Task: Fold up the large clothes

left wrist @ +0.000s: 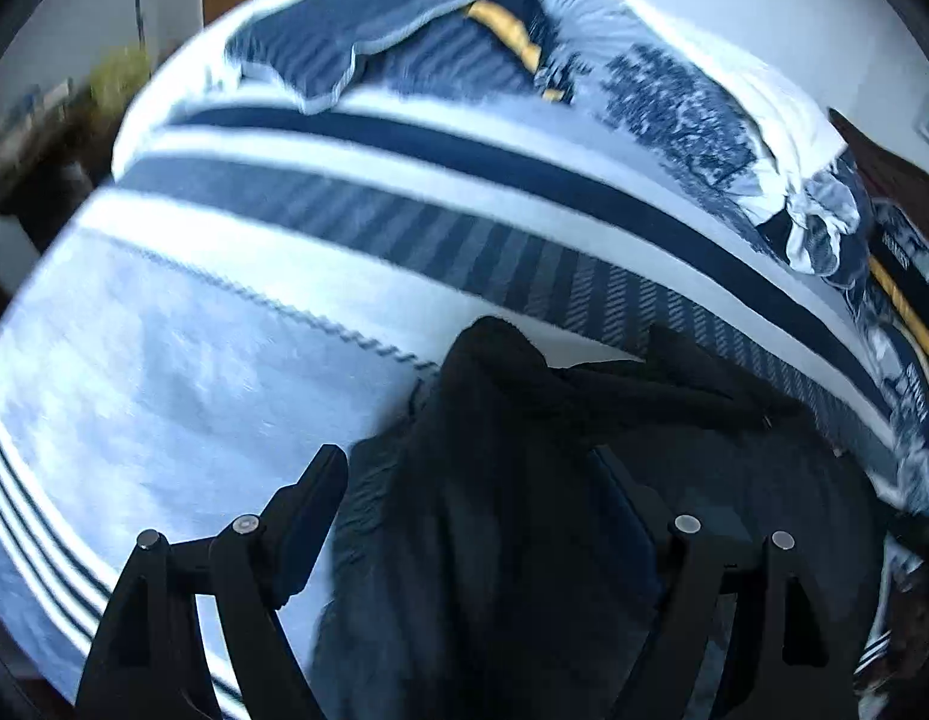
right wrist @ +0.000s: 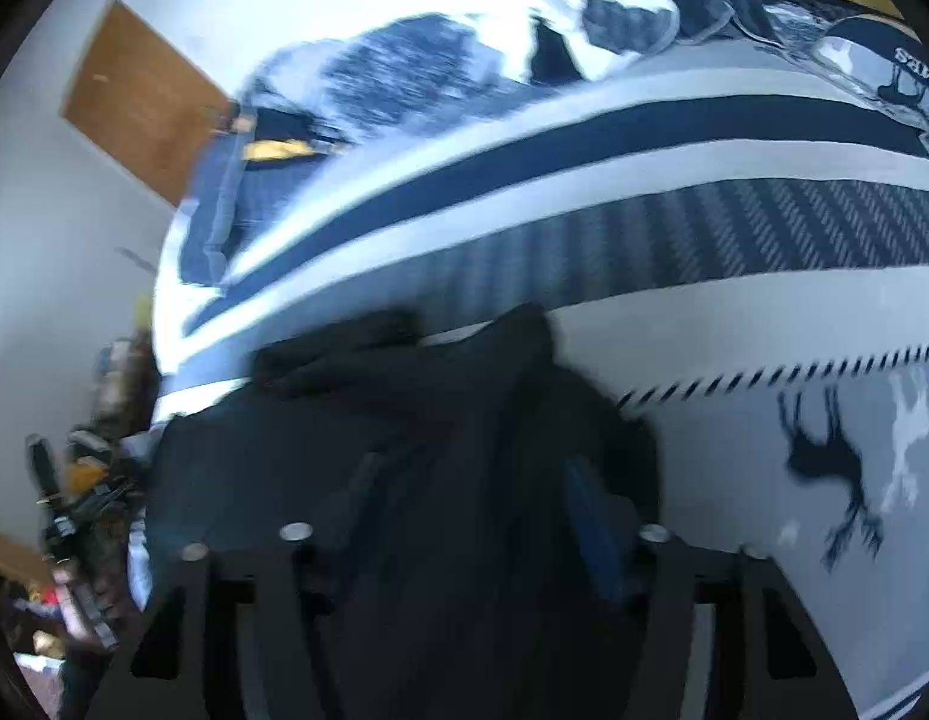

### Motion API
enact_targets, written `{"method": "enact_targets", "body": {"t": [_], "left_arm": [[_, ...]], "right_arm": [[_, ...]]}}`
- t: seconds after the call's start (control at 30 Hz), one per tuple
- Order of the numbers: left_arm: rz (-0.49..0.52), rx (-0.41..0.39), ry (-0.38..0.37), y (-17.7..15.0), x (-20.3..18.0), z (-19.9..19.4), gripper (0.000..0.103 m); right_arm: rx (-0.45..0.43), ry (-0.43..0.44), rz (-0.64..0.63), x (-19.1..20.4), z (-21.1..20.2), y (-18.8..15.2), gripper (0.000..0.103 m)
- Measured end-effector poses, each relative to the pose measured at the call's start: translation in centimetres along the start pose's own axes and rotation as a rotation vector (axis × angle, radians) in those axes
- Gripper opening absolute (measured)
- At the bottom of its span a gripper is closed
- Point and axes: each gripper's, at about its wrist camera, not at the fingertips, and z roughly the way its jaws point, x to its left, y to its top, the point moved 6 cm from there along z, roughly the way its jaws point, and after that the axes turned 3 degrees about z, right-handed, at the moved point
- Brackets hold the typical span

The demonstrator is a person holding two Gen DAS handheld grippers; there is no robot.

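Observation:
A large black garment (left wrist: 524,480) lies bunched on a bed with a blue, white and navy striped cover (left wrist: 356,210). My left gripper (left wrist: 470,480) has its jaws spread wide, with a thick fold of the garment between them. In the right wrist view the same black garment (right wrist: 416,420) fills the lower middle. My right gripper (right wrist: 464,480) also has cloth heaped between its jaws, which hides the fingertips. Both views are blurred by motion.
Pillows (left wrist: 368,30) and a rumpled printed duvet (left wrist: 674,96) lie at the bed's far end. A wooden door (right wrist: 140,114) is in the white wall. Clutter (right wrist: 80,510) stands on the floor left of the bed. The cover (right wrist: 764,228) carries animal prints (right wrist: 824,456).

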Motion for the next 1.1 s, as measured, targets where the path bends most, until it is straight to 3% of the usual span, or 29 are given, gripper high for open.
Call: {"method": "enact_targets", "body": {"t": [0.03,0.07,0.13,0.17,0.23,0.27,0.33,0.4,0.47,0.5,0.63,0.73,0.77,0.8,0.83,0.87,0.9,1.0,1.1], "left_arm": [[-0.015,0.024,0.008,-0.1,0.1,1.1,0.047],[-0.027,0.047,0.001,-0.2,0.1,1.7,0.013],[-0.066,0.027,-0.048,-0.4,-0.3,1.7,0.005],[-0.069,-0.044,-0.071,0.1,-0.7,0.2,0.004],[-0.041,-0.175,-0.12,1.2,-1.7,-2.9,0.004],[-0.027,-0.207,-0.107,1.7,-2.1,-4.0,0.004],[-0.015,-0.185,-0.068,2.6,-2.6,-4.1,0.004],[0.014,-0.123,-0.007,2.9,-3.0,-2.1,0.004],[0.075,-0.052,0.082,2.0,-3.2,0.5,0.005],[0.082,-0.026,0.089,1.4,-3.0,1.3,0.006],[0.057,-0.081,0.065,0.2,-2.6,-0.4,0.013],[0.035,-0.17,0.108,0.2,-1.7,-4.4,0.059],[0.041,-0.24,0.111,0.2,-1.5,-6.3,0.07],[0.053,-0.302,0.113,-0.2,-1.4,-8.2,0.074],[0.067,-0.351,0.117,-1.1,-1.5,-10.2,0.079],[0.078,-0.374,0.119,-1.9,-1.6,-11.4,0.081],[0.09,-0.388,0.121,-3.0,-1.6,-12.3,0.081],[0.141,-0.378,0.122,-7.0,-1.4,-13.2,0.083],[0.178,-0.326,0.174,-11.8,-0.2,-12.1,0.083]], "right_arm": [[0.035,-0.005,0.028,-0.6,1.4,0.3,0.051],[0.052,-0.01,0.043,-1.1,2.2,0.3,0.036],[0.082,0.007,0.051,-1.3,3.4,0.0,0.016],[0.072,0.016,0.047,-1.2,3.2,-0.1,0.005],[-0.01,0.023,0.022,-0.5,0.7,0.5,0.003],[-0.045,0.046,0.019,-0.3,-0.5,0.9,0.003],[-0.134,0.079,0.041,-0.2,-3.7,2.2,0.002],[-0.178,0.044,0.029,-0.3,-4.4,3.1,0.002],[-0.132,-0.028,0.002,-0.6,-2.1,3.2,0.002],[-0.102,-0.049,0.001,-0.8,-0.8,2.9,0.002],[-0.061,-0.093,-0.04,-1.3,1.7,1.5,0.005],[-0.121,-0.03,0.015,-1.6,-1.1,1.3,0.005],[-0.149,-0.018,0.015,-1.3,-2.3,1.2,0.008],[-0.182,-0.006,0.008,-0.9,-3.8,0.7,0.014],[-0.211,0.003,0.001,-0.5,-5.3,-0.2,0.035],[-0.23,0.005,-0.002,-0.2,-6.5,-1.1,0.071],[-0.269,0.007,-0.018,0.0,-7.9,-2.4,0.08],[-0.311,-0.008,-0.084,0.7,-10.1,-6.5,0.08],[-0.32,-0.017,-0.097,-0.8,-10.8,-12.1,0.08]]}}
